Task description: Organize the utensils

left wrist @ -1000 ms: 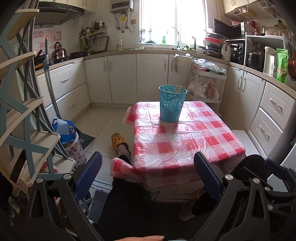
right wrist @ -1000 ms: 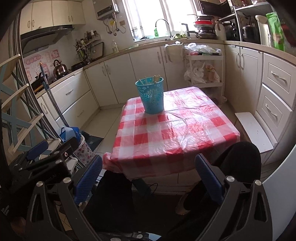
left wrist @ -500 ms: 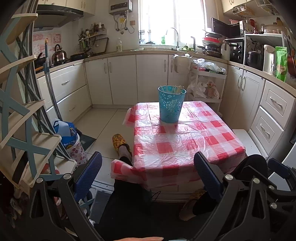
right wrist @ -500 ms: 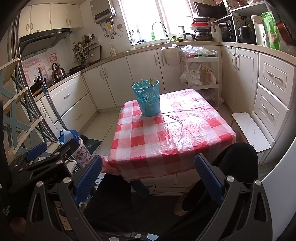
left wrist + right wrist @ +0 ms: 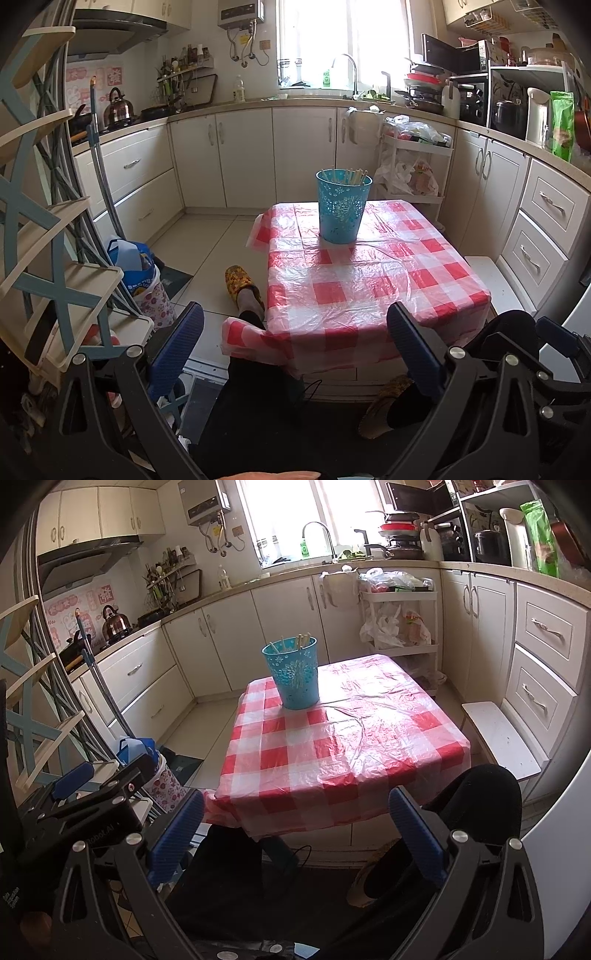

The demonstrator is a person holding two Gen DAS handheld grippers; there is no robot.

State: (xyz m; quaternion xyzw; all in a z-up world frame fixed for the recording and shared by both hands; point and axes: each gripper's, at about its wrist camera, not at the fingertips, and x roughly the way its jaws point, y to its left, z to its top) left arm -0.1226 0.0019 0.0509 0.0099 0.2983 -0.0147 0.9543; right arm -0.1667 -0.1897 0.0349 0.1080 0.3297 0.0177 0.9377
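Table (image 5: 373,280): red-and-white checked plastic cover, bare apart from one bucket.
Bucket (image 5: 343,206): teal, upright near the far edge; I see it far-left in the right wrist view.
Chopsticks (image 5: 349,176): pale sticks standing inside the bucket.
Left gripper (image 5: 295,345): my jaws apart, empty, short of the table.
Right gripper (image 5: 295,825): jaws apart, empty, beside the left one.
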